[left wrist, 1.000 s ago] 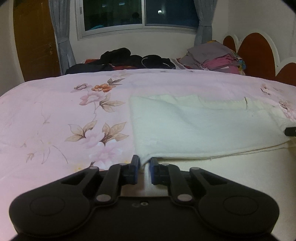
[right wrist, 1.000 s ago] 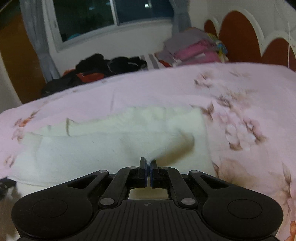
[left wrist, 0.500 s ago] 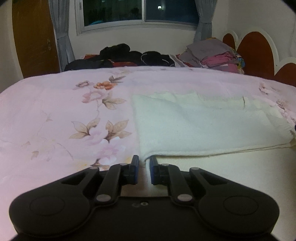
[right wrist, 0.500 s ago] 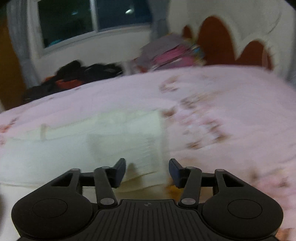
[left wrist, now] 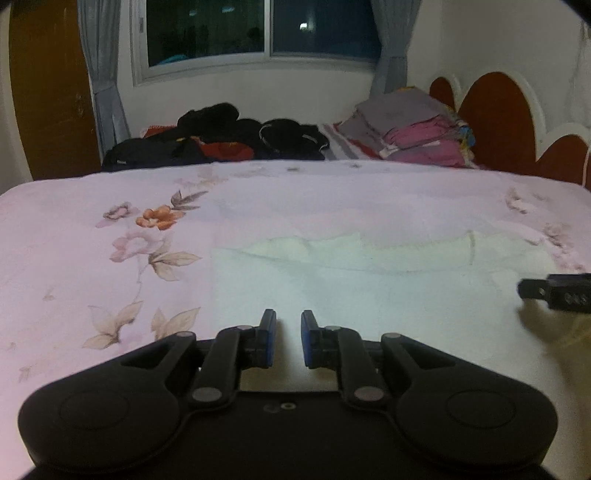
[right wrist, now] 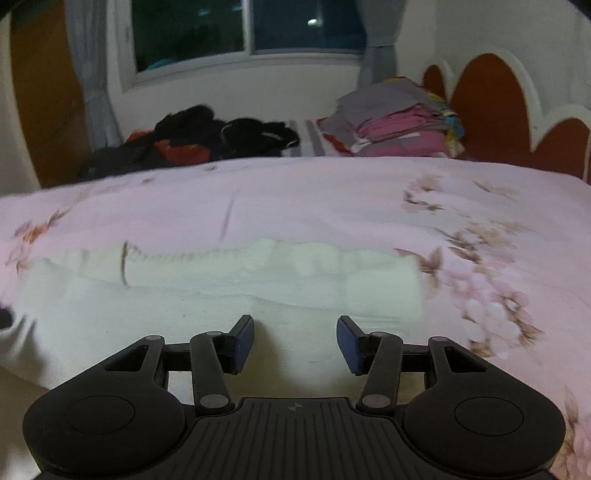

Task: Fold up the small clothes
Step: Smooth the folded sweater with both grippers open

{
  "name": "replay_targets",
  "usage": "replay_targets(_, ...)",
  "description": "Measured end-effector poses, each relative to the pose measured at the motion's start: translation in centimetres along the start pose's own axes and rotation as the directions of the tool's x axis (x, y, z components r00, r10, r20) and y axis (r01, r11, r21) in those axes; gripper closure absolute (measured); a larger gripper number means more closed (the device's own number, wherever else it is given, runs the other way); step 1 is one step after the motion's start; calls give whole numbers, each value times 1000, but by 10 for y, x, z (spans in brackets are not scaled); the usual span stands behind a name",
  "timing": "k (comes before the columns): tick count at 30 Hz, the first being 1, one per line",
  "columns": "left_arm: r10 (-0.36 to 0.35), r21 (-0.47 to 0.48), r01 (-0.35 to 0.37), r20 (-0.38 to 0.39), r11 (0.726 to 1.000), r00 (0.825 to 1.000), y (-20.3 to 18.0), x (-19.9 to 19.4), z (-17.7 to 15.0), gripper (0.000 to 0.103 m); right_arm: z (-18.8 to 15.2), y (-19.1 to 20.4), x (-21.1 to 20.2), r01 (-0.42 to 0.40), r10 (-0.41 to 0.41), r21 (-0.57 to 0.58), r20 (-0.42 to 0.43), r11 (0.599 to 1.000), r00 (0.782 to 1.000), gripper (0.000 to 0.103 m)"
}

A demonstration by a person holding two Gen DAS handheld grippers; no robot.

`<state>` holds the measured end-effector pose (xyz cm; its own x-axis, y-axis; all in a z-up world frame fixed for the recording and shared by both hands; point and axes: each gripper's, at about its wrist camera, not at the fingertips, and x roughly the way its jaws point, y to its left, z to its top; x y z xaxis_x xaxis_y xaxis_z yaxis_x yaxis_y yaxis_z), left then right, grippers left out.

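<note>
Cream knit garment [left wrist: 369, 295] lies flat on the pink floral bed [left wrist: 92, 258], long axis running across both views. Left gripper [left wrist: 288, 343], fingers narrowly apart and empty, hovers over its left end; right gripper [right wrist: 295, 343], fingers half-spread, empty, over its right end.

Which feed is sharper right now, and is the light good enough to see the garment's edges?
Left wrist view: fairly sharp, dim indoor light, the white garment washed pale, window dark. Right wrist view: motion-smeared, the garment's edges and the floral bedspread soft. Both bow outward at the edges.
</note>
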<state>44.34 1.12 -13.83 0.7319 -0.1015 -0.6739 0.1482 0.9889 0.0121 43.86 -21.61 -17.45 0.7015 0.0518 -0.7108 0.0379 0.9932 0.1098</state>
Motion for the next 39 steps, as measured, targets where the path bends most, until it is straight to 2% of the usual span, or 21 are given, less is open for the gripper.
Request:
replay_targets(1,11,-3,-11,-13,1000,1000,2,8,0,88,-2,0,4,5,-5,-12,-6,1000,1000,52)
replay_targets(4,38,-1,-38,-24,999,999,13,21,-7,80,-9,-9,15,48,-48,-50,-11,998,999,52)
replay_targets(10,38,-16,-39,-27,999,999,16,10,-5,80,-5,-35,2,63,-64,55,15,996,998,52)
replay_targets(11,40,-18,-41,-20,999,999,15,10,-3,80,-5,-34,0,68,-70,53,25,996,997,52)
replay_targets(13,52,-16,-53,-32,998,998,15,16,-1,79,-9,-29,11,88,-88,-5,-24,996,996,52)
replay_targets(14,47,-32,-48,-43,998,998,17,20,-3,78,-11,-29,10,93,-94,-19,-11,995,996,52)
replay_targets(17,46,-48,-49,-45,998,998,21,18,-3,76,-6,-40,2,86,-86,53,-5,995,996,52)
replay_targets(18,48,-42,-50,-46,998,998,20,17,-4,76,-7,-39,-1,97,-98,36,7,995,995,52)
replay_targets(19,51,-34,-52,-47,998,998,19,17,-4,76,-10,-36,1,111,-111,1,-17,994,994,52)
replay_targets(20,53,-31,-55,-50,998,997,18,16,-3,76,-14,-36,6,112,-113,-29,-41,993,993,52)
replay_targets(22,56,-40,-58,-62,998,997,17,13,-1,77,-11,-42,2,111,-111,2,-46,994,993,52)
replay_targets(24,53,-48,-56,-61,997,997,15,7,-1,79,-8,-41,-8,105,-104,26,-12,994,994,52)
replay_targets(26,46,-41,-48,-51,998,998,11,2,-2,79,-10,-32,-14,90,-90,-5,10,996,996,52)
replay_targets(28,47,-25,-49,-58,999,997,5,2,-5,79,-15,-26,-5,88,-90,-44,-48,995,995,52)
replay_targets(32,56,-46,-60,-75,997,996,9,7,-10,73,-17,-34,-2,78,-79,-17,-62,997,995,52)
replay_targets(35,71,-55,-76,-84,996,994,7,4,-8,74,-17,-27,-16,61,-62,-29,-33,998,998,52)
replay_targets(39,93,-44,-97,-87,994,992,0,2,-10,74,-30,-23,-11,46,-49,-76,-48,996,998,52)
